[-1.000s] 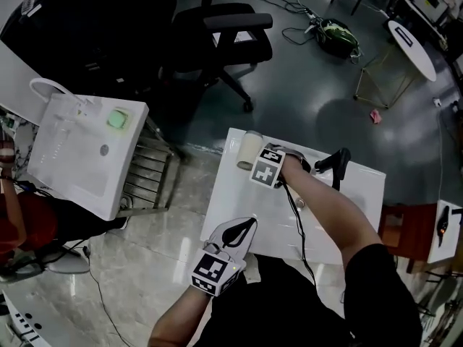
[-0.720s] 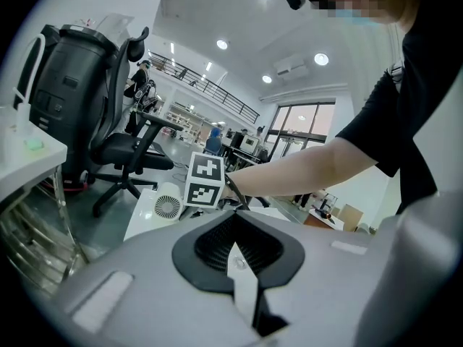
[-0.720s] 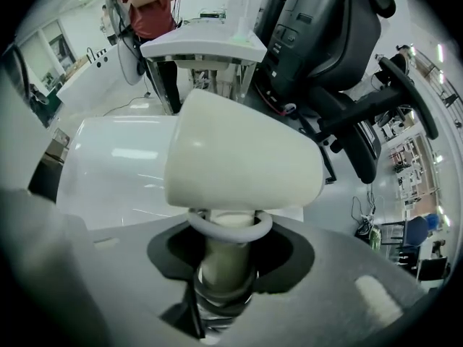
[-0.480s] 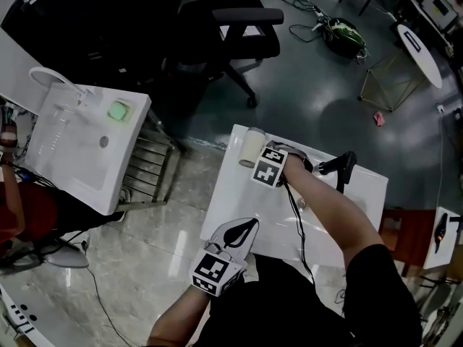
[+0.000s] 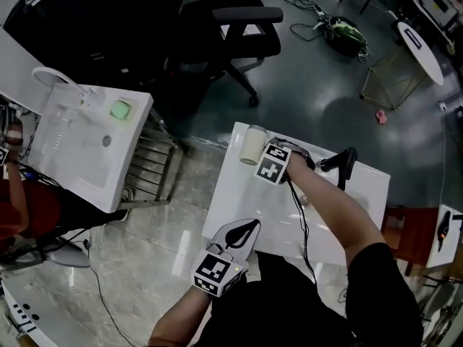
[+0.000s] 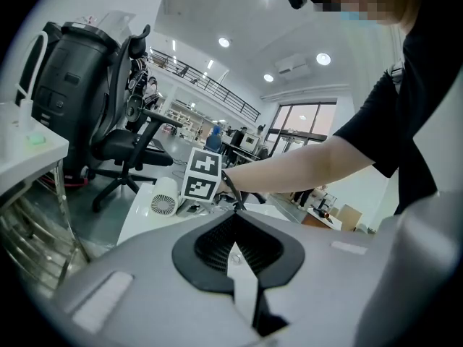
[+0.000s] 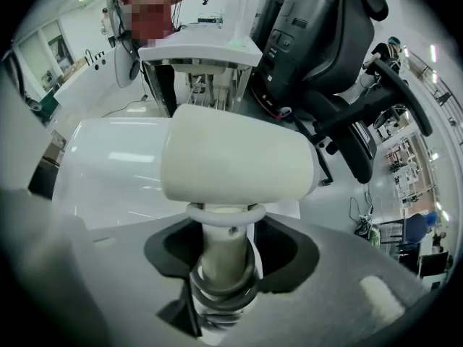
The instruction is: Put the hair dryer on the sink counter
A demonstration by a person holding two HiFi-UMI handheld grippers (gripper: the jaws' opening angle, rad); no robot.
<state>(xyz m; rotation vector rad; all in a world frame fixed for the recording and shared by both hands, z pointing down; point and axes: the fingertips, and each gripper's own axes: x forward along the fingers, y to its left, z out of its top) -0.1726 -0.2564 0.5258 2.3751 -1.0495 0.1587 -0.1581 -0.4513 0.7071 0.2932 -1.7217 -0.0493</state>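
Observation:
The cream hair dryer (image 5: 251,144) lies at the far left of the white table (image 5: 246,201), its barrel (image 7: 239,161) crosswise. My right gripper (image 5: 281,152) points steeply down over it. The dryer's handle (image 7: 221,255) lies between the jaws, which have just been opening, and the pads stand off it on both sides. My left gripper (image 5: 249,226) hovers at the table's near edge, shut with nothing in it; its tips (image 6: 235,212) meet. The white sink counter (image 5: 79,157) stands apart to the left.
A green pad (image 5: 119,110) and a faucet (image 5: 51,78) sit on the sink counter. A metal rack (image 5: 148,172) fills the gap between counter and table. A black cord (image 5: 300,215) runs across the table. A black office chair (image 5: 224,27) stands beyond.
Both grippers stay where they were. The head view has shifted a little, nothing else.

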